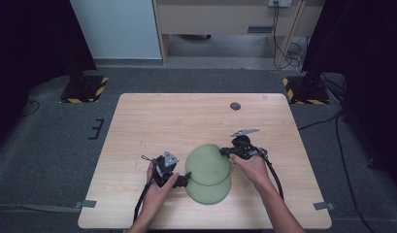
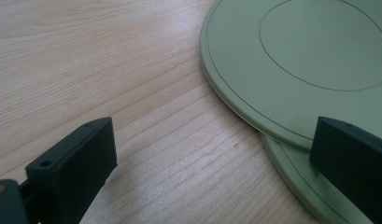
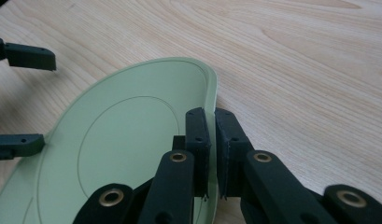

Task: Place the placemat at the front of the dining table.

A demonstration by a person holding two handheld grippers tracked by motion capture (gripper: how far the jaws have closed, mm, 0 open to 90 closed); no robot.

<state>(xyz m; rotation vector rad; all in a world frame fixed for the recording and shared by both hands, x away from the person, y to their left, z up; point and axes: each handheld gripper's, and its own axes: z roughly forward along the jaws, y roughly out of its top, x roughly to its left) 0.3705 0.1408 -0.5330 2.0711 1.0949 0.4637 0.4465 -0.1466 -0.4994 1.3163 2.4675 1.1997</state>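
Two pale green plates lie overlapping on the wooden table (image 1: pixel 196 116). The upper plate (image 1: pixel 208 164) (image 2: pixel 310 60) (image 3: pixel 128 140) partly covers the lower plate (image 1: pixel 211 194) (image 2: pixel 300 182). My right gripper (image 1: pixel 225 151) (image 3: pixel 211 122) is shut on the upper plate's raised rim at its right edge, one jaw inside the rim and one outside. My left gripper (image 1: pixel 184 180) (image 2: pixel 212 163) stands open at the plates' left edge, low over the table; its right jaw hangs over the plates' edge. The right gripper view also shows the left gripper (image 3: pixel 37 100) beyond the plate.
A small dark round mark (image 1: pixel 235 106) sits near the table's far edge. Black stands with yellow-striped bases (image 1: pixel 84 90) (image 1: pixel 303 90) stand on the grey floor behind the table. Bare wood lies to the left of and beyond the plates.
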